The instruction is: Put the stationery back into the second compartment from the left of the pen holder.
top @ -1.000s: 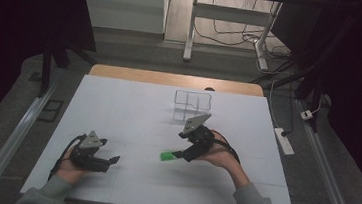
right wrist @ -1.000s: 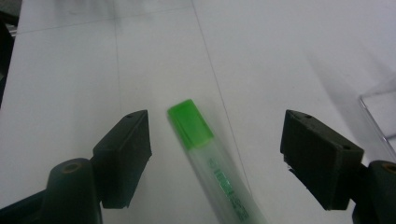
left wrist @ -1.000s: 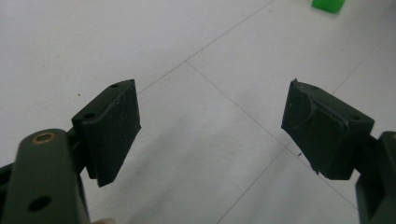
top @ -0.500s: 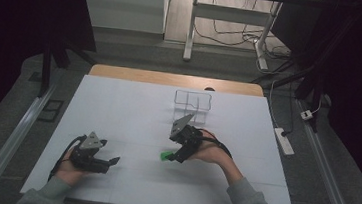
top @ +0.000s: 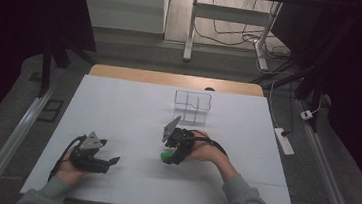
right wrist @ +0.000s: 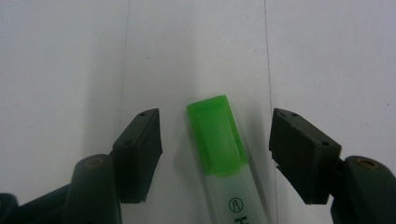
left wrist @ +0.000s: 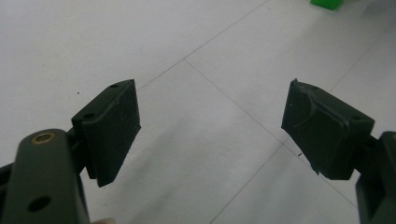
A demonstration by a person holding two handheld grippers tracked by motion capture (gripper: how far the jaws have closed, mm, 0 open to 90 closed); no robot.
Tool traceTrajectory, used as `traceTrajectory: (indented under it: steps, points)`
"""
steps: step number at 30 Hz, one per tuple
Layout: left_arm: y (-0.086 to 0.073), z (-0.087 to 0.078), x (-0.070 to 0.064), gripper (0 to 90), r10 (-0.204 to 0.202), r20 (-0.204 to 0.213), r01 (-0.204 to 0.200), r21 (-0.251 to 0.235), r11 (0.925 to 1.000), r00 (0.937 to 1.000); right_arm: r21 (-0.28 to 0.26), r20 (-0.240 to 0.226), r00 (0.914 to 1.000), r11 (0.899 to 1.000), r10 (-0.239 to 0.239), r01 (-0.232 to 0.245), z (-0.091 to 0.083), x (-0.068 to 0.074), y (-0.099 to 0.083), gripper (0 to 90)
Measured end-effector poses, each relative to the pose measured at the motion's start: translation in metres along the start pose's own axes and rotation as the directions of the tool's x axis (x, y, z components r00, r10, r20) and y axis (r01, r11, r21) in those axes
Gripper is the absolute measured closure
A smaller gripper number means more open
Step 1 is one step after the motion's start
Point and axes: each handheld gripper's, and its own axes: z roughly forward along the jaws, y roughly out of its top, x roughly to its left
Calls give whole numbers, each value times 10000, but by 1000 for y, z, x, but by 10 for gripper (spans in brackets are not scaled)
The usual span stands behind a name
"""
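A highlighter pen with a green cap (right wrist: 219, 142) and a pale body lies flat on the white table. My right gripper (right wrist: 215, 149) is open and straddles the cap, one jaw on each side, neither touching it. From above, the green cap (top: 165, 157) peeks out just left of the right gripper (top: 172, 157) near the table's middle. My left gripper (top: 111, 162) rests open at the front left, with nothing between its jaws (left wrist: 212, 128). The green cap (left wrist: 328, 3) sits far off at the top edge of the left gripper view.
A clear wire-framed holder (top: 192, 105) with compartments stands behind the right gripper, toward the table's far edge. The white table (top: 118, 106) has a wooden strip along the back. A power strip (top: 284, 140) lies off the table's right side.
My right gripper has moved left and down over the highlighter, so its open jaws now flank the green cap. The left gripper has stayed put.
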Motion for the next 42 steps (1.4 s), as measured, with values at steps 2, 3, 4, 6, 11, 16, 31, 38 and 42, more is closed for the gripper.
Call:
traceTrajectory:
  steps: [2,3,4,6,11,16,31,38,42]
  points:
    - [0,0,0,188,7,-1,-7,5,10000,10000,28,-71,10000,10000,-15,15,1,-1,0,362]
    - [0,0,0,188,16,5,-16,17,10000,10000,73,-138,9999,10000,-42,43,2,-1,0,381]
    - [0,0,0,188,27,5,-27,30,10000,10000,190,-180,9998,9998,-73,77,3,-1,-1,419]
    - [0,0,0,188,29,7,-29,31,10000,10000,336,-111,9997,9992,-197,201,4,-1,-1,459]
    - [-1,-1,0,188,60,13,-60,14,10000,10000,642,8,9994,9974,-341,340,6,0,-2,522]
    - [-1,0,0,188,68,22,-68,58,10000,10000,922,156,9981,9940,-604,587,6,6,2,587]
    - [-3,-1,0,189,87,73,-88,97,9999,9999,926,460,9919,9892,-1181,1135,3,13,3,661]
    - [-3,-1,0,189,101,61,-102,107,9999,9999,-44,705,9948,9972,-738,742,-15,8,0,661]
    - [-3,0,0,189,101,73,-102,130,9999,9999,-602,882,9948,9966,-516,571,-25,7,-1,661]
